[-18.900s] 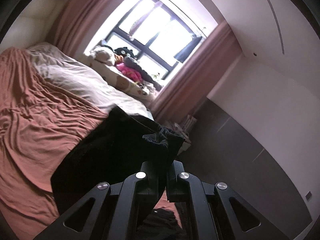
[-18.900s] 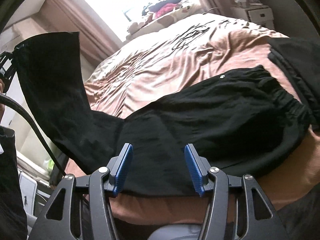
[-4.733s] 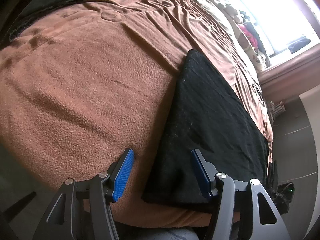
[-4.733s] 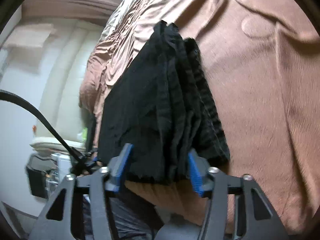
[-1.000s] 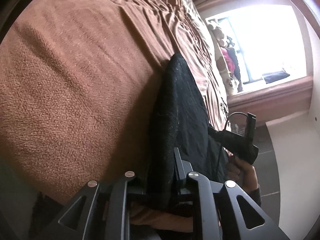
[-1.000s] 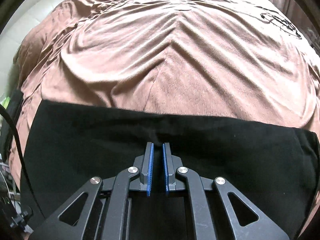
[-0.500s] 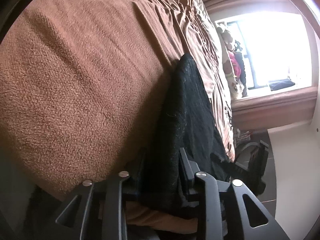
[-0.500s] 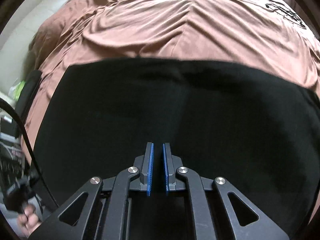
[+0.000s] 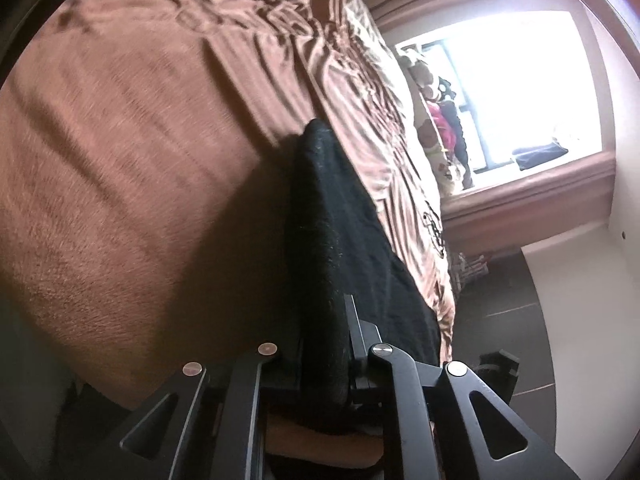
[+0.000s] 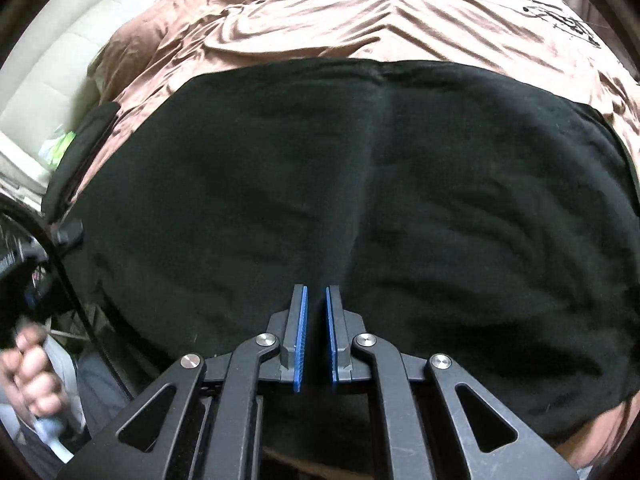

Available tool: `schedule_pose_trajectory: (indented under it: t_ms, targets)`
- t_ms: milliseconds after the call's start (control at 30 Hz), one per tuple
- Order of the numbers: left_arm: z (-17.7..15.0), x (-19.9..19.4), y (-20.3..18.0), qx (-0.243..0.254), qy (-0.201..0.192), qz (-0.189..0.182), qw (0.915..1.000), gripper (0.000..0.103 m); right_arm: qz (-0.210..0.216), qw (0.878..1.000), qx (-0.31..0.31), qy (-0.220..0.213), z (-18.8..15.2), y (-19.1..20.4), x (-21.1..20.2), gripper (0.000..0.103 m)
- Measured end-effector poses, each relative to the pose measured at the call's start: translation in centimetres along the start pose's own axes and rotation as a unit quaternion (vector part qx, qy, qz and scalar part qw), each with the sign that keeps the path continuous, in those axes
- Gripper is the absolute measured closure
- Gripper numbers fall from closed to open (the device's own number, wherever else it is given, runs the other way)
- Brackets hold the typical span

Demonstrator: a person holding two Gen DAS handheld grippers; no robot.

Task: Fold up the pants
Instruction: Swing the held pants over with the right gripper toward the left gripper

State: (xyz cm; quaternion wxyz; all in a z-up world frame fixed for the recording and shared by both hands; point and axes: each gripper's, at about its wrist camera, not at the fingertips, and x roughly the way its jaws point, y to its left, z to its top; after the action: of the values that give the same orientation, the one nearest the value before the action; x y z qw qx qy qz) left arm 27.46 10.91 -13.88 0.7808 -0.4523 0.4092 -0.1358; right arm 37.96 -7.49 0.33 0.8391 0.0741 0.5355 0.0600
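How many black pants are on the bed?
1. The folded black pants lie on the brown bedspread, near its front edge; the left hand-held gripper pinches one end. More may be hidden out of view.

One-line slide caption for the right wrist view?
Right gripper shut, hovering over the folded black pants on the brown bedspread.

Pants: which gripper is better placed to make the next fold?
Left, probably. The left gripper is clamped on the pants edge, lifted off the blanket. The right gripper is shut, apparently empty, above the cloth.
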Motion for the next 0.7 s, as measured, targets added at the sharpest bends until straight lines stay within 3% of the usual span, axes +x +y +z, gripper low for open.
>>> schedule_pose_trajectory:
  t_ms: [267, 400, 600, 667, 700]
  targets:
    - [0.4, 0.1, -4.1, 0.040, -0.005, -0.007, 0.9992, 0.088, 0.019, 1.000, 0.009, -0.009, -2.7, -0.4, -1.4, 0.099]
    - [0.5, 0.1, -6.4, 0.060, -0.005, -0.016, 0.9981, 0.088, 0.018, 0.999, 0.016, -0.033, -3.3, -1.3, -3.2, 0.095]
    - [0.8, 0.9, -10.7, 0.101, 0.001, -0.032, 0.9943, 0.088, 0.050, 0.995, 0.040, -0.080, -4.4, -3.9, -7.0, 0.094]
    - [0.8, 1.3, -12.0, 0.112, 0.004, -0.037, 0.9930, 0.088, 0.056, 0.993, 0.048, -0.091, -4.7, -4.8, -7.9, 0.084]
    - [0.8, 1.6, -13.0, 0.120, 0.006, -0.042, 0.9918, 0.088, 0.058, 0.992, 0.055, -0.101, -5.0, -5.6, -8.7, 0.070]
